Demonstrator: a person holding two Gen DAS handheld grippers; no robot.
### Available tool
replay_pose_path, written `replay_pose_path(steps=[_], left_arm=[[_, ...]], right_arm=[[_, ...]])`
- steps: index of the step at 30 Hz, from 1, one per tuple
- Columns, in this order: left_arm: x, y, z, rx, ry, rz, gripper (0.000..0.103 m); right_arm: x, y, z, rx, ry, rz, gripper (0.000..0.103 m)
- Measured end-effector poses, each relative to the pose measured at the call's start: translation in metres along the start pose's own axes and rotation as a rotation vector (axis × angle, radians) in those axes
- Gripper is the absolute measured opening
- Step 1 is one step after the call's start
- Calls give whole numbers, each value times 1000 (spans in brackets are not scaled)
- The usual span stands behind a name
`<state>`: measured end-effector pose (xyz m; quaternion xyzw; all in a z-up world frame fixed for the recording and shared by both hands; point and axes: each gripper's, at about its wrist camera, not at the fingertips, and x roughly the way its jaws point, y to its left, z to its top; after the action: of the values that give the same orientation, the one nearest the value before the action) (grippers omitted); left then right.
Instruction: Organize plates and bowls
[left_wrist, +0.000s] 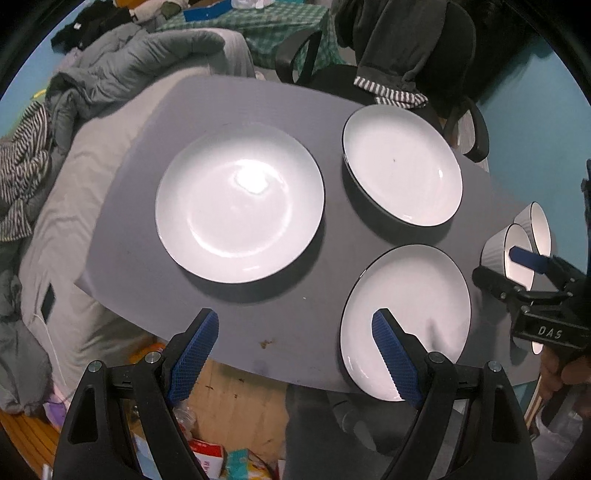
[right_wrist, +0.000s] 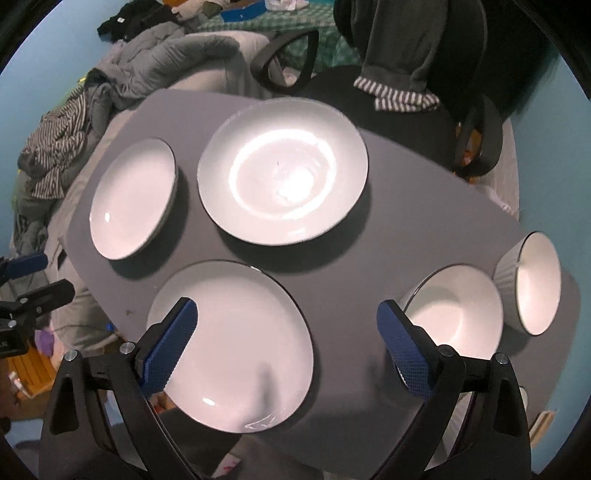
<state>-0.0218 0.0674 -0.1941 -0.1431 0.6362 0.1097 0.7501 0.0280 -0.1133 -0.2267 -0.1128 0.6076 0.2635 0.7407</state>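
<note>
Three white plates lie on a grey table top (left_wrist: 147, 280): a big one (left_wrist: 240, 203) at the left, one with a dark rim (left_wrist: 402, 166) at the back right, and a near one (left_wrist: 406, 310) at the front right. Two ribbed white bowls (left_wrist: 496, 251) (left_wrist: 541, 225) stand at the right edge. My left gripper (left_wrist: 295, 354) is open and empty over the front edge, its right finger in front of the near plate. My right gripper (right_wrist: 288, 347) is open and empty, spanning the near plate (right_wrist: 232, 347) and the closer bowl (right_wrist: 454, 314); the other bowl (right_wrist: 535, 284) sits beside it.
An office chair (left_wrist: 424, 85) draped with dark clothes stands behind the table. Grey bedding and a striped garment (left_wrist: 22, 173) pile up at the left. Boxes and clutter (left_wrist: 210, 454) lie on the floor below the front edge. The left gripper (right_wrist: 33, 277) shows at the left edge of the right wrist view.
</note>
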Motion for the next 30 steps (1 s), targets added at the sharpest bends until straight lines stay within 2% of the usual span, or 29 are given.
replay_pose_path(steps=[4, 7, 10, 18, 20, 21, 24, 28, 30], left_arm=[[14, 1, 0, -31, 30, -30, 86], [26, -2, -1, -39, 43, -42, 87], [36, -9, -4, -25, 54, -32, 86], [58, -22, -14, 18, 96, -32, 87], [62, -24, -16, 25, 105, -33, 87], [65, -25, -17, 27, 108, -34, 87], [69, -23, -14, 21, 131, -37, 86], [75, -19, -17, -4, 154, -55, 86], [82, -14, -13, -14, 157, -64, 82]], right_arm=[[17, -7, -6, -4, 36, -3, 97], [29, -9, -11, -7, 60, -3, 92], [37, -9, -17, -14, 77, 0, 90], [54, -13, -28, -25, 131, 21, 73], [56, -16, -30, -23, 141, 34, 63], [57, -14, -30, -24, 146, 37, 62], [58, -16, -30, -19, 160, 54, 59], [61, -20, -32, -8, 172, 75, 48], [61, -21, -31, -1, 174, 84, 45]])
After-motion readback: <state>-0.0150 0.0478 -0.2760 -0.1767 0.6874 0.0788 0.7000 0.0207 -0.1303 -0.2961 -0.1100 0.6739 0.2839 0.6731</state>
